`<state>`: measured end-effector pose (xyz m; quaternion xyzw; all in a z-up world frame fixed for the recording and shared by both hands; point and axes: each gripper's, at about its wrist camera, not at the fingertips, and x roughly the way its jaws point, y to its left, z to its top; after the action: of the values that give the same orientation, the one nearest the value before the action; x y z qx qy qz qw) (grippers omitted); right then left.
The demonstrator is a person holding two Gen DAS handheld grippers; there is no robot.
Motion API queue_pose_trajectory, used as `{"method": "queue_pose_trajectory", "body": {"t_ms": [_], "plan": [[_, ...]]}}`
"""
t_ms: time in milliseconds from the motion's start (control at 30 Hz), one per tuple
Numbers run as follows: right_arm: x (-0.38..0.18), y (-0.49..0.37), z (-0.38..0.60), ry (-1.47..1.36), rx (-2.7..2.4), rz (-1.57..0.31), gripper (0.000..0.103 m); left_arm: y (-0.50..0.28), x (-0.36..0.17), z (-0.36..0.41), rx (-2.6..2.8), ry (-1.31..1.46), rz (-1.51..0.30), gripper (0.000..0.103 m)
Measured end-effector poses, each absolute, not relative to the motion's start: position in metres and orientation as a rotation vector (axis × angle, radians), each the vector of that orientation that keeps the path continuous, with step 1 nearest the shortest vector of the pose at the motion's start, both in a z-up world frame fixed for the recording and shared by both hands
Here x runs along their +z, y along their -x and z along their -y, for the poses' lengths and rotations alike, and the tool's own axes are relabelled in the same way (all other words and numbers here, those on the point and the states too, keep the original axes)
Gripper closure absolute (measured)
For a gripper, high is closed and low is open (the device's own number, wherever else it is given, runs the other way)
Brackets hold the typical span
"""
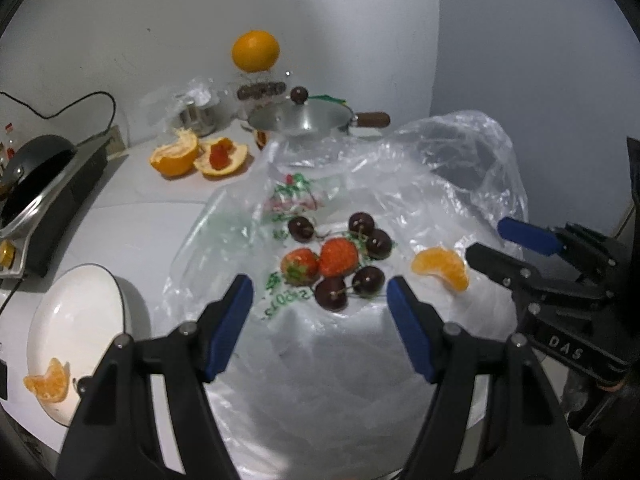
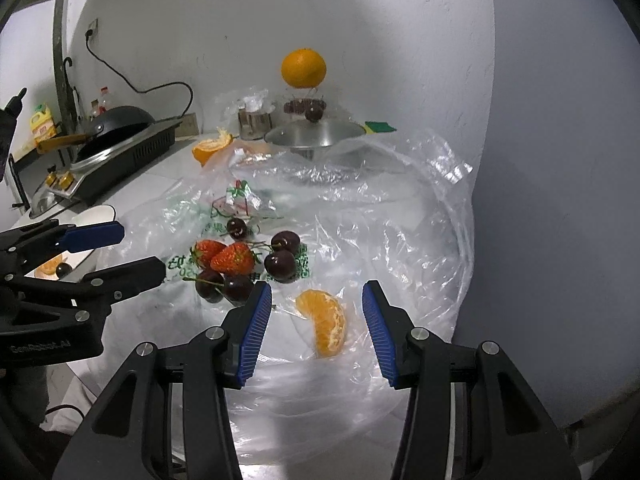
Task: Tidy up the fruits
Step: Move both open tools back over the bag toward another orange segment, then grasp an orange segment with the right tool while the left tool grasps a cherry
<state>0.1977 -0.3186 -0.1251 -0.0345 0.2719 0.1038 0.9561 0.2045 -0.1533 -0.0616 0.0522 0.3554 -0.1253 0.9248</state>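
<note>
Orange segment [image 2: 326, 322], soft and easily squashed on slippery plastic bag [image 2: 400, 240], wants gentle pinching across its plump middle by the right gripper [image 2: 317, 316], parted and empty like the left gripper [image 1: 320, 300].

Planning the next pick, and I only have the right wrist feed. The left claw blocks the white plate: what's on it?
Observer: The left wrist view shows the plate with a mandarin piece at its near edge. The far part is bare.
Operator: I see one opened orange by the stove. Any more?
Observer: Yes. Beside the opened orange, a second peel cup holds something red.
Operator: Is the left claw loaded?
Observer: No. The left claw is open and empty. The strawberries and cherries lie just ahead of its tips.
</note>
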Motion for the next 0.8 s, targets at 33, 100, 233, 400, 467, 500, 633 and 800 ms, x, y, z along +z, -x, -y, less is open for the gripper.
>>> {"method": "queue_pose_trajectory", "body": {"t_ms": [33,100,233,400,467,500,633,800], "plan": [[-0.127,-0.199,0.319,0.072,0.215,-0.554,0.053,-0.207,-0.064,0.154,-0.258,-0.106,-0.735,0.032],[-0.13,-0.203,0.318,0.074,0.221,-0.561,0.053,-0.209,-0.067,0.155,-0.262,-0.105,-0.744,0.032],[-0.137,-0.21,0.32,0.072,0.225,-0.575,0.055,-0.217,-0.078,0.159,-0.274,-0.106,-0.766,0.032],[-0.146,-0.219,0.322,0.071,0.23,-0.593,0.057,-0.227,-0.093,0.164,-0.284,-0.115,-0.805,0.032],[-0.149,-0.221,0.322,0.072,0.234,-0.598,0.059,-0.231,-0.097,0.164,-0.287,-0.121,-0.815,0.033],[-0.15,-0.223,0.322,0.072,0.236,-0.601,0.059,-0.232,-0.099,0.165,-0.286,-0.127,-0.817,0.033],[-0.154,-0.227,0.323,0.071,0.247,-0.611,0.062,-0.238,-0.105,0.166,-0.289,-0.141,-0.832,0.033],[-0.159,-0.231,0.322,0.073,0.258,-0.621,0.062,-0.247,-0.111,0.164,-0.288,-0.131,-0.852,0.043]]}}
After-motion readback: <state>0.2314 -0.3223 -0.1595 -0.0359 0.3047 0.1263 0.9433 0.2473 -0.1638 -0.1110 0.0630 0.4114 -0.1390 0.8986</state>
